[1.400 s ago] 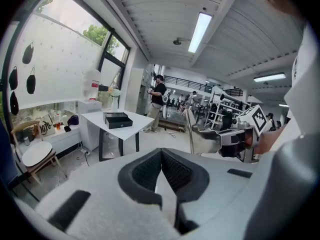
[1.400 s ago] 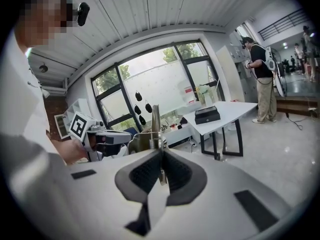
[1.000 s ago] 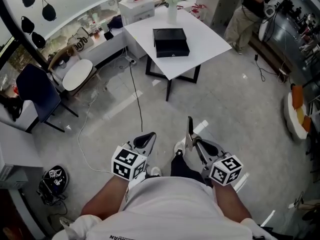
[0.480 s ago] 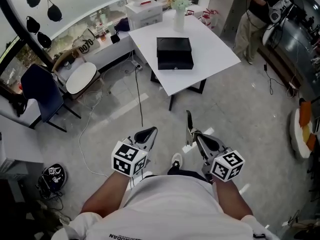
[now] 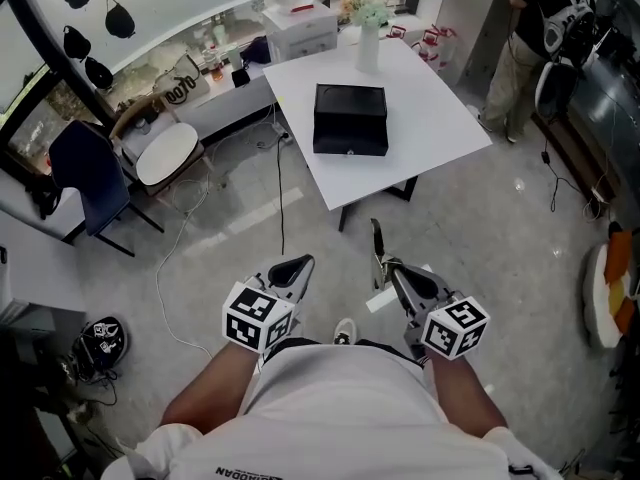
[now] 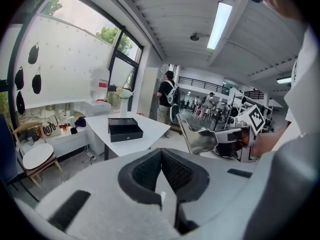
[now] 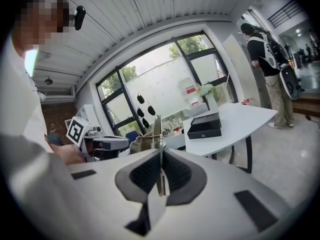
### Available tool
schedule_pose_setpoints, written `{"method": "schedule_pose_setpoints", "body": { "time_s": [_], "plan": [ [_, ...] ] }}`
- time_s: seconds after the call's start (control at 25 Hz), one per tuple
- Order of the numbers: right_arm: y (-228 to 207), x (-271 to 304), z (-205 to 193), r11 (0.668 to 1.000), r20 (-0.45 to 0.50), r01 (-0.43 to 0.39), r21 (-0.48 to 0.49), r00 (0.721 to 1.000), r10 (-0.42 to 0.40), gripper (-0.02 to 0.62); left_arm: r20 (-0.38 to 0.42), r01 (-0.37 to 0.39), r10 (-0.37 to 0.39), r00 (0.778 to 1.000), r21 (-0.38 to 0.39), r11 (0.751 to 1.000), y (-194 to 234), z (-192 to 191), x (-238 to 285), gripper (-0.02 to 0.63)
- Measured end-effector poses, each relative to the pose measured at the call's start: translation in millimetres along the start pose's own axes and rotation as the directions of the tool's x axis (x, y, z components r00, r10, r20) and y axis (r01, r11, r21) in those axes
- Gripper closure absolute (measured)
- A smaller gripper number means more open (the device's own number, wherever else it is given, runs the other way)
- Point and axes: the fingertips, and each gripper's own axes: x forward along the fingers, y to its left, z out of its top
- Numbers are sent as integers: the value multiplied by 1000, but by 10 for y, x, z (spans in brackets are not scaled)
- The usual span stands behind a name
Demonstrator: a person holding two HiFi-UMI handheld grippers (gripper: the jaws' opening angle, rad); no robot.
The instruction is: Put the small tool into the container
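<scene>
The container is a black box (image 5: pixel 350 118) with a partly open drawer on a white table (image 5: pixel 440 118), well ahead of both grippers; it also shows in the left gripper view (image 6: pixel 125 129) and the right gripper view (image 7: pixel 204 127). My right gripper (image 5: pixel 390 270) is shut on the small tool (image 5: pixel 377 248), a thin metal blade standing upright from the jaws (image 7: pixel 157 129). My left gripper (image 5: pixel 293 271) is held beside it at waist height, jaws together with nothing in them. Each gripper view shows the other gripper off to the side.
A white vase of flowers (image 5: pixel 368 43) stands on the table behind the box. A blue chair (image 5: pixel 85 183), a round white seat (image 5: pixel 165 153) and a floor cable (image 5: pixel 280 198) lie to the left. A person (image 5: pixel 545 28) stands at the far right.
The table and black box have come nearer and shifted right in the head view as I walk toward them. Both grippers keep their pose, the tool still held upright.
</scene>
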Motion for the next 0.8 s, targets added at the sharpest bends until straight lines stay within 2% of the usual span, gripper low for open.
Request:
{"method": "schedule_pose_setpoints", "body": {
  "time_s": [0.2, 0.8],
  "plan": [
    [-214, 37, 49, 1000, -7, -24, 4, 1000, 24, 583, 11, -56, 56, 998, -25, 998, 134, 106, 148, 597],
    [-517, 224, 56, 998, -28, -31, 48, 999, 32, 583, -28, -80, 79, 996, -44, 996, 270, 108, 386, 597]
  ]
}}
